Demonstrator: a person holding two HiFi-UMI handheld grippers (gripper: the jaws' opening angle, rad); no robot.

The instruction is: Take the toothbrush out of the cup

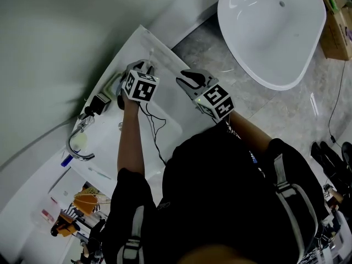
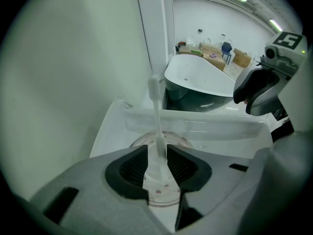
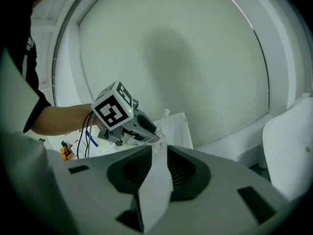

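A translucent white toothbrush [image 2: 157, 121], upright in a clear round cup [image 2: 182, 139], is flanked, unpinched, by the spread left gripper [image 2: 157, 151]; the right gripper [image 3: 157, 151] is spread, empty.

Cup [image 2: 161, 192]: we see it on the table [image 1: 159, 54], near the wall [image 1: 55, 37].
Toothbrush [image 2: 157, 121]: upright in the cup.
Bathtub [image 1: 269, 32]: on the floor [image 1: 236, 92], right of the table.

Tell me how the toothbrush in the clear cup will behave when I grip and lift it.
The toothbrush looks thin and plastic, so probably light and stiff. Its smooth handle, standing between the open jaws of the left gripper, might pivot or slip in a narrow grip. The clear cup looks light; it could tip if the handle drags on its rim.
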